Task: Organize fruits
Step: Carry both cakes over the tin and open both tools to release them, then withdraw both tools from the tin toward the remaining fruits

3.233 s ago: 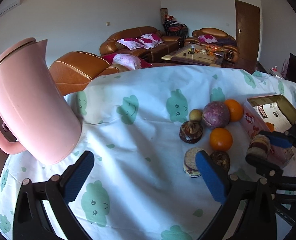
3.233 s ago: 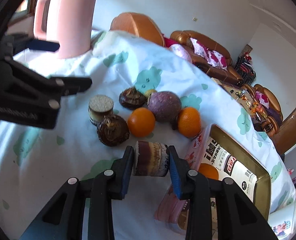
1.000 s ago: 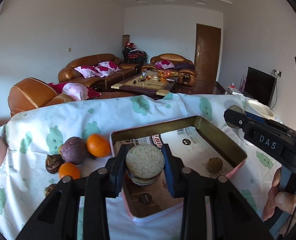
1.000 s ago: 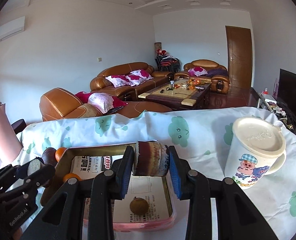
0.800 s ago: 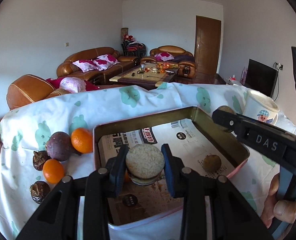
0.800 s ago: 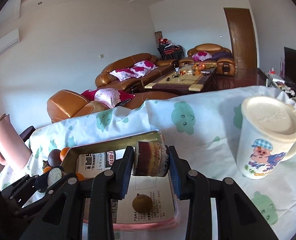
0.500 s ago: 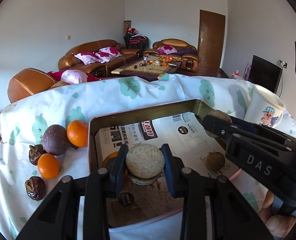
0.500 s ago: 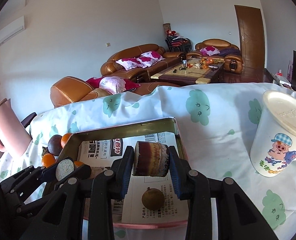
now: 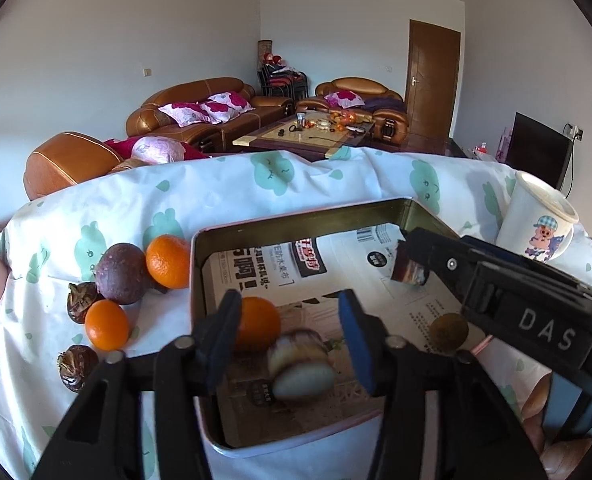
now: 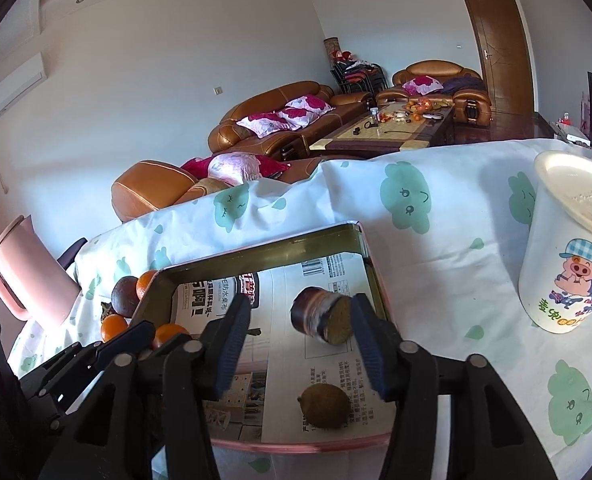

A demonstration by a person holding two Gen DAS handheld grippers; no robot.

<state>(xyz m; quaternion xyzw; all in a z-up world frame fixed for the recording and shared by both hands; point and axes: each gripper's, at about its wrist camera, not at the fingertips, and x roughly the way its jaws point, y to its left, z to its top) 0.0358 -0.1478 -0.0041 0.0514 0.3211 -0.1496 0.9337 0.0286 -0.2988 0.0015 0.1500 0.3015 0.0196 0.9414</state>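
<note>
Both claws, left (image 9: 287,340) and right (image 10: 300,344), gape wide; blurred cut sugarcane piece (image 9: 300,364) may roll inside gold rectangular tin (image 9: 296,216).

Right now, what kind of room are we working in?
Most likely a home living room: brown leather sofas with pink cushions, a coffee table between them and a dark TV screen at the right, behind the cloth-covered table.

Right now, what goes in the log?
left hand-held gripper: open | right hand-held gripper: open | cut pieces: dropping into tin
</note>
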